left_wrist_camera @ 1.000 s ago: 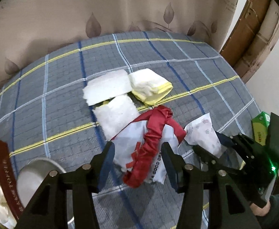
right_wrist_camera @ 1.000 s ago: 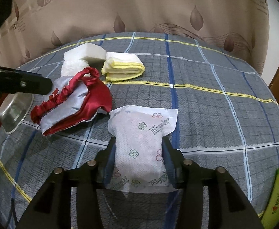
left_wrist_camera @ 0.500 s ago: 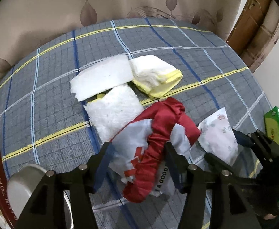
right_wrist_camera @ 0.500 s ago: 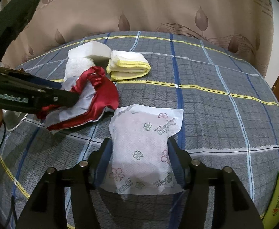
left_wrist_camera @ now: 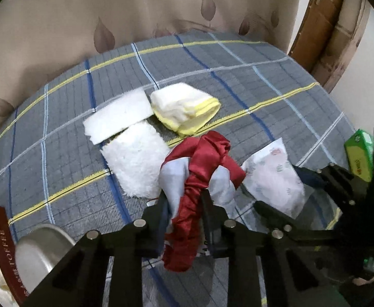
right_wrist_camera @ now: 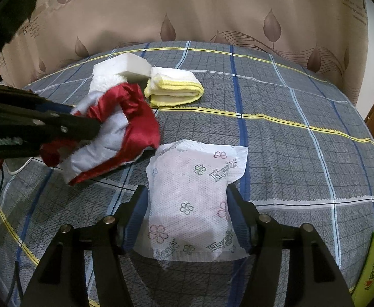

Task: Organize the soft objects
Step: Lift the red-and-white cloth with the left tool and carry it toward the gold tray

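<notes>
My left tongs pinch the red-and-white cloth on the plaid bed — its long axis runs away from me. My right tongs straddle the flowered white packet, fingers spread at its sides — lengthwise between them.

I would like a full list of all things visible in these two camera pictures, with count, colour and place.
red and white satin cloth: one, red and white, bunched mid-bed, between the left fingers.
flower-printed white hygiene packet: one, white, between the right fingers.
yellow-edged folded towel: one, white and yellow, far side.
flat white pad: one, white, beside the towel.
fluffy white cloth: one, white, nearer than the pad.
metal bowl: one, silver, left edge.
green box: one, green, right edge.
checked bedsheet: one, grey-blue.
leaf-patterned curtain: beige, behind.
left gripper: black, shut on cloth.
right gripper: black, around packet.
</notes>
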### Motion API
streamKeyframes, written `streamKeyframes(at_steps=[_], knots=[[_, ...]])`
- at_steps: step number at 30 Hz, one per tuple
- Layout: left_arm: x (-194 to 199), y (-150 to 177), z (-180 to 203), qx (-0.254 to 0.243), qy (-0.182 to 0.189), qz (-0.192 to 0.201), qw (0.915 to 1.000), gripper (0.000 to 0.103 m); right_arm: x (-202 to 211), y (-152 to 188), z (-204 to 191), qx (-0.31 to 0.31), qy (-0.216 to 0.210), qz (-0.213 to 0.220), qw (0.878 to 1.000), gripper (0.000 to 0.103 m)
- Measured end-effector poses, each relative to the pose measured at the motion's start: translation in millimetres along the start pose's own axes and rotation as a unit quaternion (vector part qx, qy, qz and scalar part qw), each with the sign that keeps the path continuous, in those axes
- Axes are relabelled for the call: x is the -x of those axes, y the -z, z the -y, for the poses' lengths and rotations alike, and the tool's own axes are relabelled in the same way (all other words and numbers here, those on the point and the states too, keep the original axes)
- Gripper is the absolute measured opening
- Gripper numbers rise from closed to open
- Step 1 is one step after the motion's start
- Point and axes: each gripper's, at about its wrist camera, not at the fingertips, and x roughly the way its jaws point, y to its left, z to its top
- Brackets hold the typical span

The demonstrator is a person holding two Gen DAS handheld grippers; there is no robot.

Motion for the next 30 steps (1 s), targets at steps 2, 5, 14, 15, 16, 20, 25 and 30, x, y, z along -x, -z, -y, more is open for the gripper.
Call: streamKeyframes(at_steps=[2, 5, 14, 15, 16, 20, 25, 30], knots=[[9, 1, -3, 0.005, 0.01, 0.005, 0.9999, 0.024, 0, 0, 0, 0.0, 0.0, 0.0, 1.0, 0.059], [20, 2, -4, 0.013, 0.019, 0.011, 0.9997, 0.024, 0, 0, -1, 0.0, 0.0, 0.0, 1.0, 0.059], [58, 15, -14, 0.036, 0.012, 0.034, 0.9987, 0.024, 1, 1, -2, 0.002, 0.002, -0.001, 1.0, 0.06], [62, 17, -17, 0.04, 0.016, 0.036, 0.9984, 0.024, 1, 1, -1, 0.003, 0.002, -0.001, 1.0, 0.06], [65, 18, -19, 0.043, 0.025, 0.036, 0.9981, 0.024, 1, 1, -2, 0.003, 0.002, -0.001, 1.0, 0.06], [80, 20, -30, 0.067, 0.042, 0.046, 0.9958, 0.024, 1, 1, -1, 0.004, 0.003, -0.001, 1.0, 0.061], [89, 20, -44, 0.092, 0.054, 0.046, 0.9933, 0.024, 1, 2, -2, 0.003, 0.003, -0.001, 1.0, 0.062], [85, 23, -55, 0.119, 0.067, 0.036, 0.9899, 0.024, 1, 2, -3, 0.004, 0.003, -0.001, 1.0, 0.062]])
